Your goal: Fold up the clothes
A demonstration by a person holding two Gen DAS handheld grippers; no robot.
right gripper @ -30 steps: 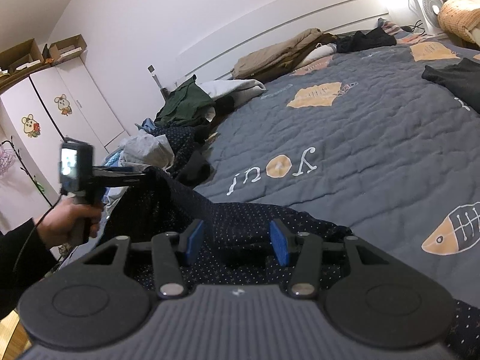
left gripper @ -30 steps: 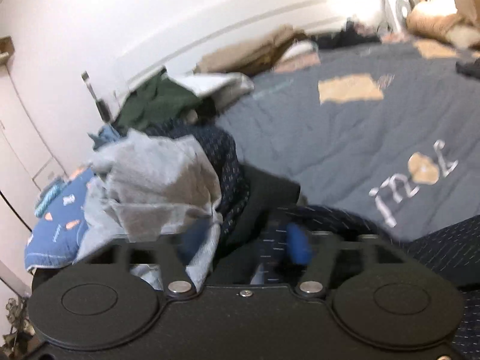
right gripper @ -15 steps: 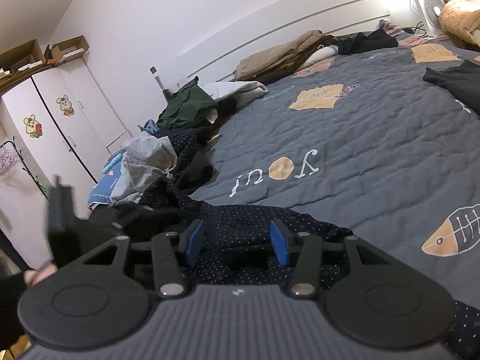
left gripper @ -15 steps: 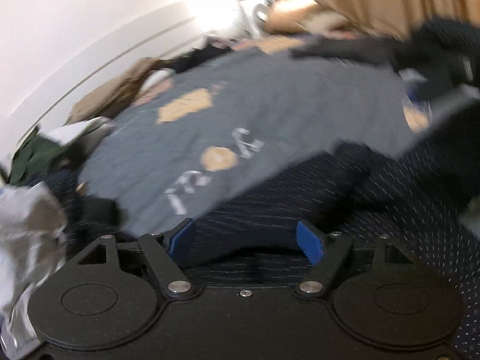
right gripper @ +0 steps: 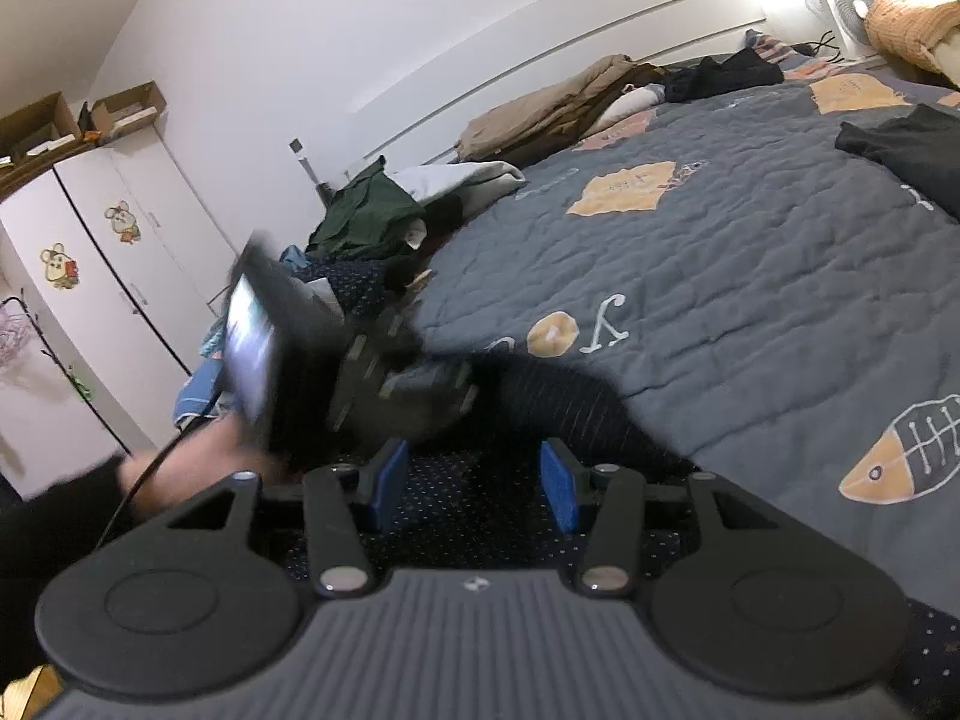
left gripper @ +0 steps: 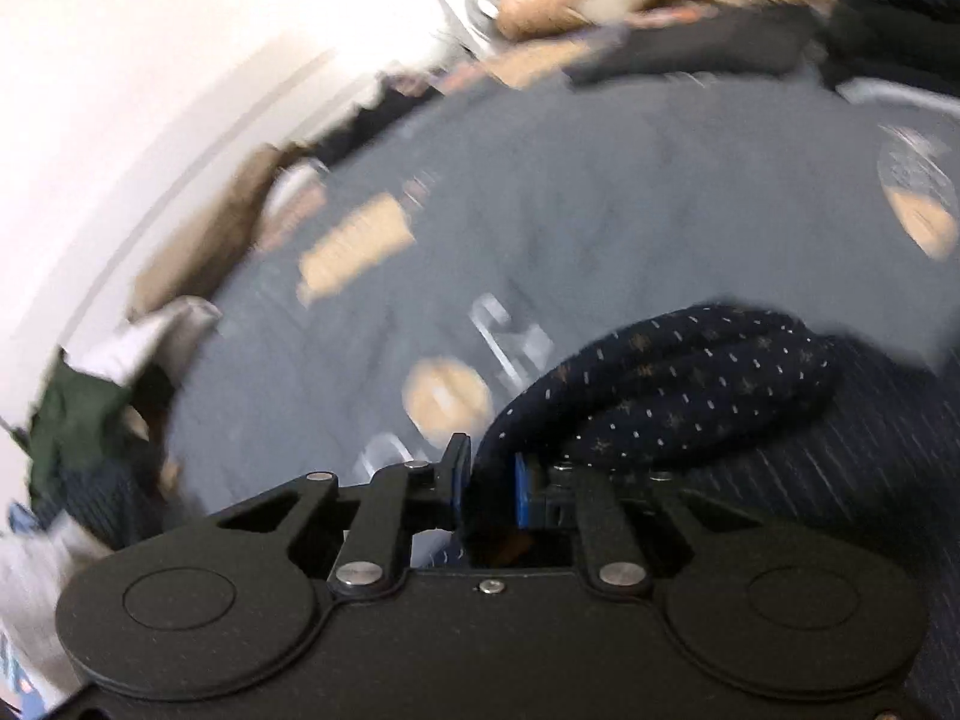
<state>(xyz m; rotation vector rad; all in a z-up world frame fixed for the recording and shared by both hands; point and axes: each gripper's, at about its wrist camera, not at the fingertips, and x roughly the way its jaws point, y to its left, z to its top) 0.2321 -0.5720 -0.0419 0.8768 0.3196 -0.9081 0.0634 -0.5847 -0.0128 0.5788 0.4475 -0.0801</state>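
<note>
Navy cloth with pale dashes and small stars, the dark garment [left gripper: 678, 396], is bunched into a thick roll that runs from the left claw [left gripper: 487, 483] up and away to the right across the near edge of the bed. The left claw's blue pads are drawn close together and pinch a fold of this roll. In the right wrist view the same garment [right gripper: 570, 402] lies spread beneath and ahead of the right claw [right gripper: 474, 483], whose fingers stand wide apart with nothing between them. The left wrist view is heavily blurred.

The bed carries a grey quilt [right gripper: 750, 276] printed with tan patches, a fish and white lettering. White wardrobe doors [right gripper: 120, 276] with mouse stickers stand at the left, and a white fan [right gripper: 846, 0] sits at the far corner. A heap of clothes [right gripper: 372, 210] crowds the quilt's left edge, brown folded clothing [right gripper: 558, 114] lies by the headboard, and a black garment [right gripper: 912, 144] rests far right.
</note>
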